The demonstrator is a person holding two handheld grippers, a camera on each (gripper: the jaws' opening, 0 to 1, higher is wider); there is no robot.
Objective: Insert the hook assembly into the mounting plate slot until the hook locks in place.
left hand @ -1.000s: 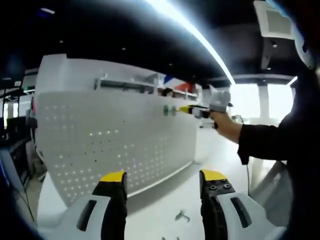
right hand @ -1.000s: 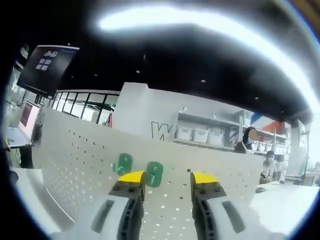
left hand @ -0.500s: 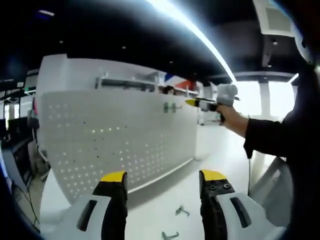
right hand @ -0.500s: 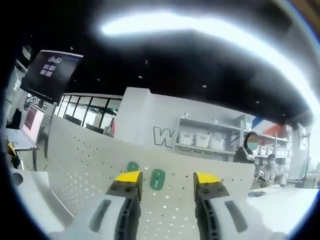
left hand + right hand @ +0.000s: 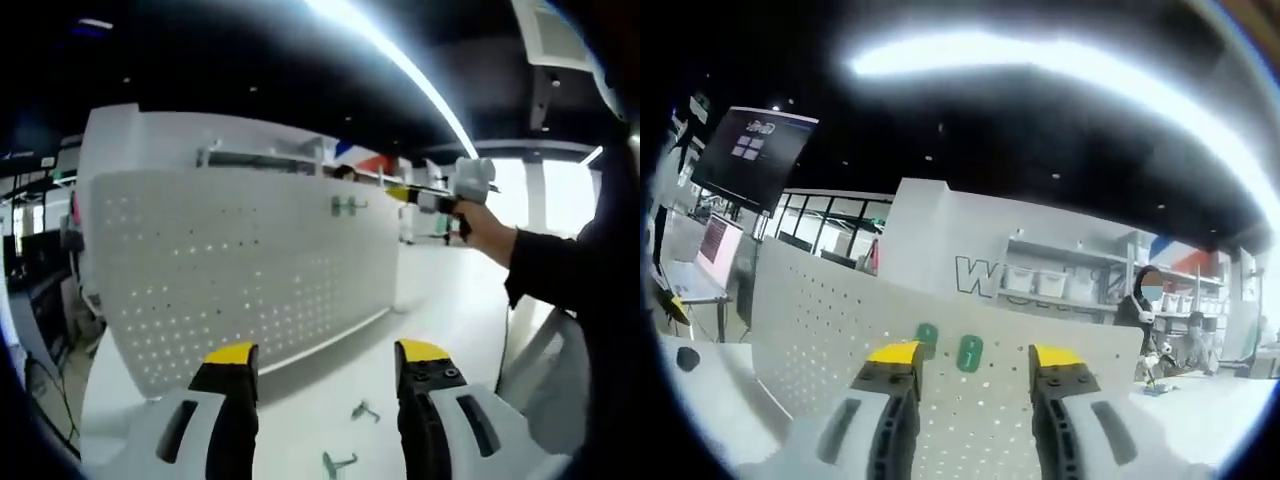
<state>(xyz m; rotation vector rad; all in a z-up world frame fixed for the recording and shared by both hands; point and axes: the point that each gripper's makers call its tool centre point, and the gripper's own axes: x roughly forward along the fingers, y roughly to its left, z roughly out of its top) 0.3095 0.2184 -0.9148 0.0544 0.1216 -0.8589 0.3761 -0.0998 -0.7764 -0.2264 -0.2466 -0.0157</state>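
Hooks, green, two [image 5: 969, 353] and [image 5: 927, 335]: seated side by side on the upper part of the white pegboard mounting plate [image 5: 820, 340], which stands upright on the white desk [image 5: 310, 410].

Spare hooks, two: lying loose on the desk, one [image 5: 362, 411] between the left gripper's jaws, one [image 5: 337, 463] nearer its base.

Left gripper [image 5: 325, 352]: jaws apart, nothing between them, held low over the desk and aimed at the plate's lower edge.

Right gripper [image 5: 968, 353]: jaws apart, empty, pointed at the mounted hooks but clear of the plate.

Step in hand (judgement): two hooks look placed; the next calls for lowering an empty gripper to a loose hook on the desk, closing on it, and carrying it to a free slot.

View differences: the left gripper view gives the desk surface, the loose hooks, and the right gripper [image 5: 400, 194] held out in a person's hand [image 5: 487, 227] near the mounted hooks [image 5: 345, 205]. The right gripper view gives the mounted hooks close, a dark screen [image 5: 752, 150] to the left, and shelves with bins [image 5: 1050, 283] behind.
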